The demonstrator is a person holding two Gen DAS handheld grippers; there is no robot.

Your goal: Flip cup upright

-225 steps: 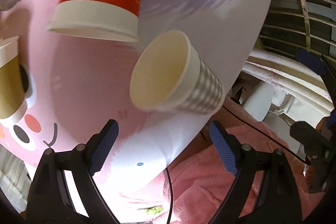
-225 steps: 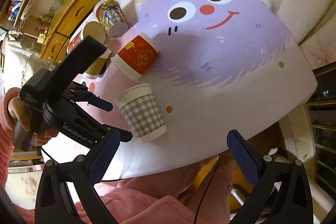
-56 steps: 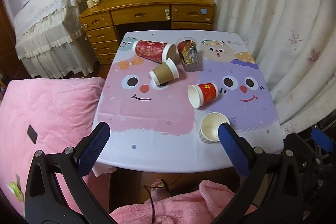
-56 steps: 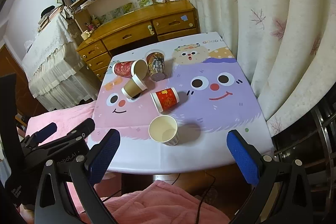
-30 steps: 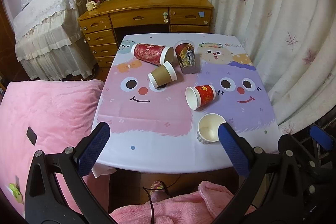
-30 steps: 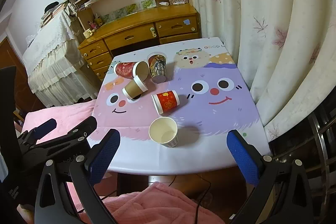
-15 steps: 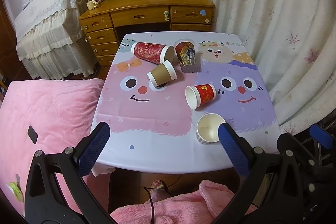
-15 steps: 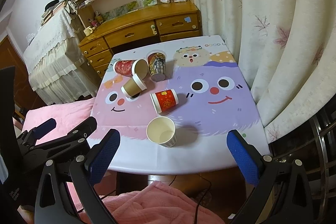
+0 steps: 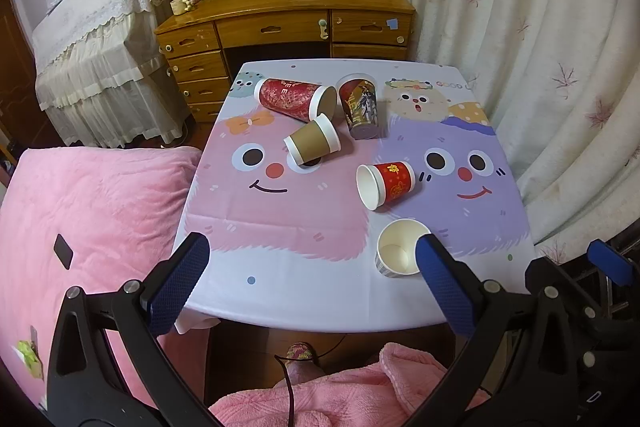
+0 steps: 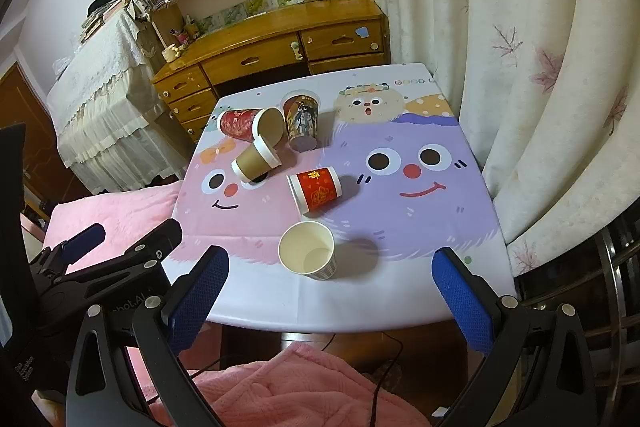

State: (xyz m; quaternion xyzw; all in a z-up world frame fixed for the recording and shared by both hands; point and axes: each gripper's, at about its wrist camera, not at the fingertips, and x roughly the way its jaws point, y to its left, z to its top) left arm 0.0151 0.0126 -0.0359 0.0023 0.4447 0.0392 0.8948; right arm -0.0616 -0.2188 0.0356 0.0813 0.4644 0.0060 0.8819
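A grey-checked paper cup stands upright, mouth up, near the front edge of the cartoon-print table. A small red cup lies on its side behind it. A brown cup and a large red cup also lie on their sides. A picture-print cup stands rim down at the back. My left gripper and right gripper are both open, empty, held back above the front edge.
A wooden desk with drawers and shelves stands behind the table. A curtain hangs along the right. A pink blanket lies left of the table and on the lap below. A lace-covered piece of furniture stands at the left.
Over the last second little has moved: both grippers stay open and held back. 7.5 s ago the left gripper was close up to the checked cup, which lay on its side.
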